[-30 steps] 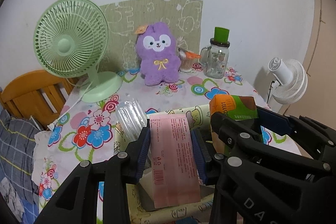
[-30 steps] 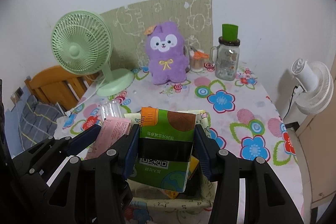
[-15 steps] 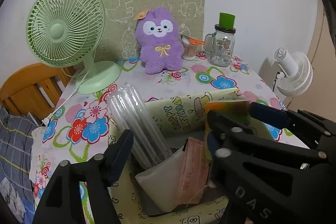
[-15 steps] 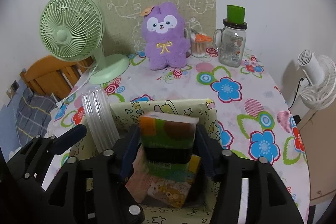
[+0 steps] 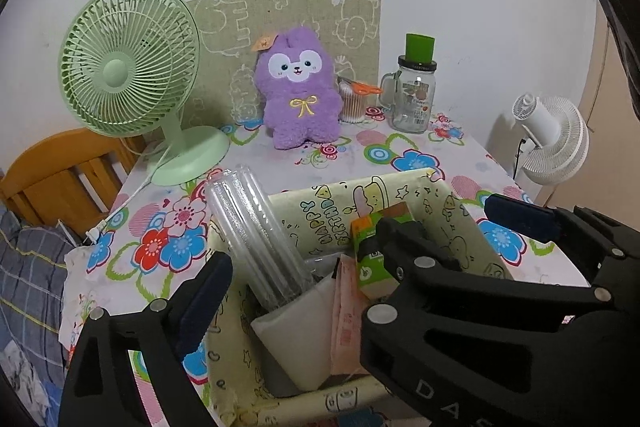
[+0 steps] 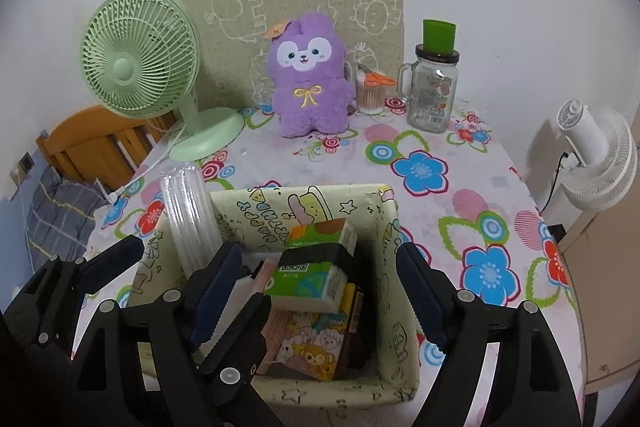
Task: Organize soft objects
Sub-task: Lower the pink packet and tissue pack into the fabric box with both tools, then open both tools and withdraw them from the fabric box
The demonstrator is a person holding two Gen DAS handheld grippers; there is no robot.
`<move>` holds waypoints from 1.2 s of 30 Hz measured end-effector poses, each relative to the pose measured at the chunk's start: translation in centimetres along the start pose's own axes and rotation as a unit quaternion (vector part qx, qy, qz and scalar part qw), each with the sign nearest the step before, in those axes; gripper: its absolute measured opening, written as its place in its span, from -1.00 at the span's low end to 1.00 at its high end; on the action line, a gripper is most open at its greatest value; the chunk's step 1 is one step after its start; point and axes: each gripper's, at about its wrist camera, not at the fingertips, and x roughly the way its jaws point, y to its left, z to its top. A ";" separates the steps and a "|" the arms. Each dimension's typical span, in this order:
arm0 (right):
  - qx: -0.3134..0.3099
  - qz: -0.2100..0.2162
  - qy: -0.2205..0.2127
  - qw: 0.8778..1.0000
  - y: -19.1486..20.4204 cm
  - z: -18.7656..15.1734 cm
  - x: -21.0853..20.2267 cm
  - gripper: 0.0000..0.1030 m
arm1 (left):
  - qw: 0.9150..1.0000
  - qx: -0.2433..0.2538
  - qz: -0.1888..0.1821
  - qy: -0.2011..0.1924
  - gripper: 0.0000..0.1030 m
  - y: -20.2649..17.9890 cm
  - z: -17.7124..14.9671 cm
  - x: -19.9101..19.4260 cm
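A pale yellow fabric box (image 6: 390, 239) with cartoon prints stands at the table's near edge and also shows in the left wrist view (image 5: 460, 223). A green tissue pack (image 6: 316, 267) lies inside on other packs; it shows in the left wrist view (image 5: 372, 259). A pink tissue pack (image 5: 346, 327) stands in the box beside a white pack (image 5: 296, 327). My right gripper (image 6: 320, 287) is open and empty above the box. My left gripper (image 5: 300, 291) is open and empty over the box. A purple plush (image 6: 308, 91) sits at the back.
A clear stack of plastic cups (image 5: 252, 235) leans out of the box's left corner. A green desk fan (image 6: 140, 67), a glass mug jar (image 6: 434, 95) and a cup of cotton swabs (image 6: 370, 95) stand at the back. A white fan (image 6: 596, 159) stands right of the table.
My left gripper opened and let the pink tissue pack drop into the box. My right gripper lowered the green tissue pack into the box and opened off it.
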 end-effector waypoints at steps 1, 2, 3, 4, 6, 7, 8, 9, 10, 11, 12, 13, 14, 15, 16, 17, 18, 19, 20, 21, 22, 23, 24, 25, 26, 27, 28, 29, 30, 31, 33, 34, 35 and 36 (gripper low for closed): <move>-0.001 0.000 -0.002 1.000 0.0 -0.1 -0.3 0.62 | 1.000 0.000 0.000 -0.002 0.86 0.0 -0.1 -0.3; -0.001 0.000 -0.005 1.000 0.1 -0.2 -0.6 0.64 | 1.000 -0.001 0.000 -0.004 0.86 -0.1 -0.2 -0.6; -0.002 -0.001 -0.007 1.000 0.1 -0.3 -0.9 0.64 | 1.000 -0.001 0.001 -0.005 0.87 -0.2 -0.2 -0.7; -0.002 -0.001 -0.009 1.000 0.1 -0.4 -1.1 0.66 | 1.000 -0.001 0.001 -0.006 0.87 -0.2 -0.3 -0.9; -0.002 -0.001 -0.011 1.000 0.1 -0.6 -1.7 0.66 | 1.000 -0.001 0.000 -0.007 0.88 -0.3 -0.5 -1.4; -0.001 0.000 -0.013 1.000 0.1 -0.7 -2.0 0.67 | 1.000 -0.001 0.000 -0.008 0.88 -0.3 -0.6 -1.6; -0.001 0.001 -0.014 1.000 0.1 -0.9 -2.2 0.67 | 1.000 0.000 0.001 -0.010 0.88 -0.4 -0.7 -1.9; -0.001 0.000 -0.015 1.000 0.1 -1.0 -2.4 0.67 | 1.000 0.000 0.001 -0.011 0.88 -0.5 -0.8 -2.0; -0.001 0.000 -0.016 1.000 0.1 -1.1 -2.7 0.67 | 1.000 0.000 0.002 -0.012 0.88 -0.6 -0.9 -2.3; -0.001 0.000 -0.018 1.000 0.1 -1.2 -2.9 0.67 | 1.000 0.001 0.002 -0.015 0.88 -0.7 -1.0 -2.5; -0.001 0.000 -0.019 1.000 0.1 -1.3 -3.2 0.67 | 1.000 0.002 0.002 -0.016 0.88 -0.8 -1.1 -2.8; -0.001 0.001 -0.019 1.000 0.1 -1.5 -3.4 0.68 | 1.000 0.002 0.003 -0.018 0.88 -0.9 -1.2 -3.0; -0.002 0.001 -0.020 1.000 0.1 -1.6 -3.6 0.68 | 1.000 0.002 0.003 -0.019 0.88 -1.0 -1.3 -3.2; -0.002 0.001 -0.022 1.000 0.1 -1.7 -3.8 0.68 | 1.000 0.002 0.003 -0.020 0.88 -1.1 -1.5 -3.5; -0.002 0.000 -0.023 1.000 0.1 -1.9 -4.0 0.68 | 1.000 0.001 0.003 -0.020 0.88 -1.2 -1.6 -3.7; -0.003 -0.001 -0.023 1.000 0.1 -2.0 -4.2 0.68 | 1.000 0.001 0.003 -0.021 0.88 -1.3 -1.7 -3.8; -0.003 -0.001 -0.024 1.000 0.1 -2.2 -4.5 0.68 | 1.000 0.001 0.003 -0.022 0.88 -1.4 -1.8 -4.0; -0.004 -0.001 -0.025 1.000 0.1 -2.3 -4.6 0.69 | 1.000 0.002 0.003 -0.022 0.88 -1.5 -2.0 -4.2; -0.004 -0.001 -0.026 1.000 0.1 -2.5 -4.9 0.69 | 1.000 0.002 0.003 -0.023 0.88 -1.5 -2.2 -4.4; -0.005 -0.002 -0.027 1.000 0.1 -2.7 -5.1 0.69 | 1.000 0.002 0.002 -0.024 0.88 -1.6 -2.3 -4.6; -0.005 -0.002 -0.028 1.000 0.1 -2.8 -5.2 0.69 | 1.000 0.001 0.002 -0.024 0.88 -1.7 -2.4 -4.7; -0.005 -0.002 -0.029 1.000 0.1 -3.0 -5.5 0.69 | 1.000 0.001 0.003 -0.025 0.88 -1.7 -2.5 -4.9; -0.005 -0.002 -0.031 1.000 0.0 -3.1 -5.7 0.69 | 1.000 0.001 0.003 -0.026 0.88 -1.8 -2.6 -5.1; -0.006 -0.001 -0.032 0.999 0.0 -3.3 -5.9 0.69 | 1.000 0.002 0.003 -0.028 0.88 -1.8 -2.8 -5.3; -0.006 -0.001 -0.034 0.999 0.0 -3.4 -6.2 0.69 | 1.000 0.002 0.003 -0.029 0.88 -1.9 -2.9 -5.5; -0.006 -0.001 -0.035 0.999 0.0 -3.5 -6.4 0.69 | 1.000 0.002 0.003 -0.031 0.88 -2.0 -3.0 -5.7; -0.006 -0.001 -0.037 0.999 0.0 -3.7 -6.5 0.69 | 0.999 0.002 0.003 -0.032 0.88 -2.1 -3.1 -5.9; -0.007 -0.002 -0.038 0.999 0.0 -3.8 -6.8 0.69 | 0.999 0.002 0.003 -0.033 0.88 -2.2 -3.2 -6.1; -0.007 -0.002 -0.040 0.999 0.0 -4.0 -7.0 0.69 | 0.999 0.001 0.003 -0.034 0.88 -2.3 -3.3 -6.3; -0.007 -0.002 -0.040 0.999 -0.1 -4.1 -7.1 0.69 | 0.999 0.001 0.002 -0.034 0.88 -2.4 -3.4 -6.5; -0.008 -0.002 -0.042 0.999 -0.1 -4.4 -7.6 0.69 | 0.999 0.001 0.002 -0.035 0.88 -2.5 -3.6 -6.8; -0.008 -0.002 -0.044 0.999 -0.1 -4.6 -7.8 0.69 | 0.999 0.001 0.002 -0.036 0.88 -2.6 -3.7 -7.0; -0.008 -0.002 -0.044 0.999 -0.1 -4.7 -8.0 0.69 | 0.999 0.003 0.002 -0.038 0.88 -2.7 -3.9 -7.2; -0.008 -0.002 -0.045 0.999 0.0 -4.8 -8.2 0.69 | 0.999 0.004 0.002 -0.039 0.88 -2.7 -4.0 -7.3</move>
